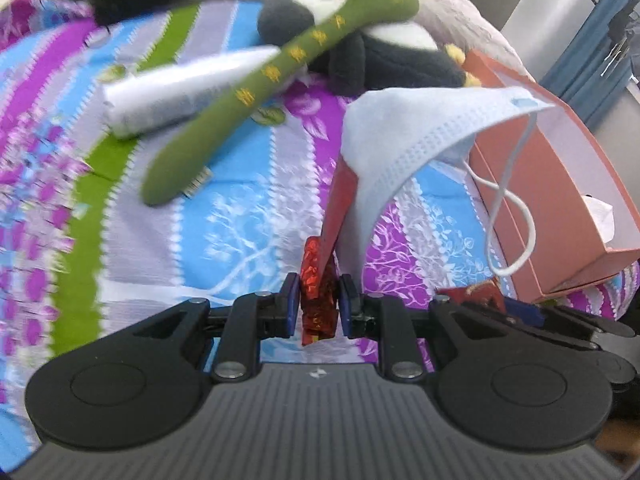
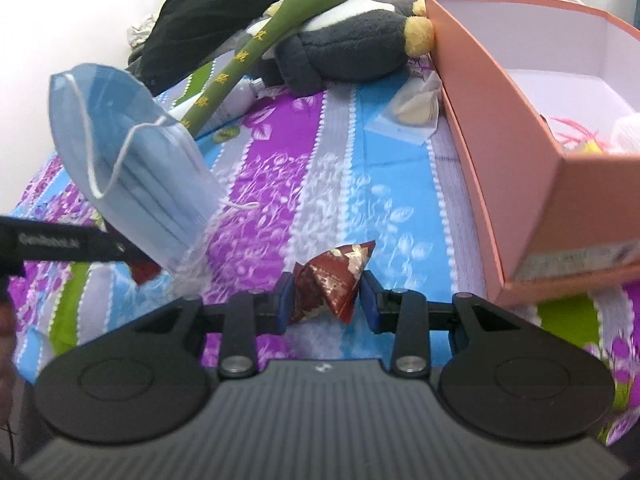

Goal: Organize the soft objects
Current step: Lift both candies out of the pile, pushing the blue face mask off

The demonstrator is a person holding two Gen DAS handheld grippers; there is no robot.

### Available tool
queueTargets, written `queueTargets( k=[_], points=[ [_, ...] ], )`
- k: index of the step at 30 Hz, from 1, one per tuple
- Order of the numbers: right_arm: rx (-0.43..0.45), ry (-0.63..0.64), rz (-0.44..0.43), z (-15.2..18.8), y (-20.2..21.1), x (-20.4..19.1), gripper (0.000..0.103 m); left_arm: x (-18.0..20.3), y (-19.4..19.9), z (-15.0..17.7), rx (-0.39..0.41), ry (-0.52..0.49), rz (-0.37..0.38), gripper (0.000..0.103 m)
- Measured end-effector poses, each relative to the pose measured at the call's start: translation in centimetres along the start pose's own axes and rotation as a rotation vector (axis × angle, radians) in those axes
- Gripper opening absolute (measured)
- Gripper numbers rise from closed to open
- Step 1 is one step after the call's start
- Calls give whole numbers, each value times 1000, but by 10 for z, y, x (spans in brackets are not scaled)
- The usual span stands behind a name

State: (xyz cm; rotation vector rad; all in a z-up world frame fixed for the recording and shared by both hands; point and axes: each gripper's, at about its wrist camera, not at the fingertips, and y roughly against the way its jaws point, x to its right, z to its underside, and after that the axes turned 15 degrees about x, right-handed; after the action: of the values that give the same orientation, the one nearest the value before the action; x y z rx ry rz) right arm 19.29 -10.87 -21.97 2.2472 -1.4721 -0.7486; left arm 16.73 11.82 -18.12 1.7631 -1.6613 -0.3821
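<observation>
My left gripper (image 1: 319,304) is shut on a shiny red foil packet (image 1: 316,280). A light blue face mask (image 1: 400,140) is draped over the packet's upper end, and its lower edge runs down into the jaws. Its ear loop dangles to the right. In the right wrist view the same mask (image 2: 132,160) hangs from the left gripper (image 2: 132,258) at the left edge. My right gripper (image 2: 328,300) is shut on a dark red brocade pyramid pouch (image 2: 332,280), held above the bedspread. A salmon-pink open box (image 2: 520,160) lies just right of it.
On the striped floral bedspread (image 2: 320,168) behind lie a green plush stick (image 2: 256,48), a grey and white penguin plush (image 2: 348,48), a white tube (image 1: 180,96), black clothing (image 2: 208,12) and a clear plastic bag (image 2: 416,108). Pink and yellow items (image 2: 580,136) sit in the box.
</observation>
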Motion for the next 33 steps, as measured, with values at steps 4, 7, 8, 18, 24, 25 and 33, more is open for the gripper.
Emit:
queueTargets(
  k=[4,7,8,18,24,25,33],
  points=[
    [2,3,3,5,10,-3,38,4,23,-7,65,-83,-41,24],
    [14,-3,7,1,14,-4,38,8,31,-9,92,-141,-71,24],
    [23,-7,6,-2,16,-4,38,11,31,-8,94,-166,-78,24],
    [150,-104,-56,-58,55,-3,38,25,-4,18,63,-242,-75,24],
    [252,-105,-169,-105,71,-26,38,47,-13,32,66,-341,-57,24],
    [254,-100,-190,-108,71,-30,38,49,-13,33,66,-343,-48,24],
    [83,-44,-161,-86,21,-46,38,33,-9,33,59,-196,0,24]
  ],
)
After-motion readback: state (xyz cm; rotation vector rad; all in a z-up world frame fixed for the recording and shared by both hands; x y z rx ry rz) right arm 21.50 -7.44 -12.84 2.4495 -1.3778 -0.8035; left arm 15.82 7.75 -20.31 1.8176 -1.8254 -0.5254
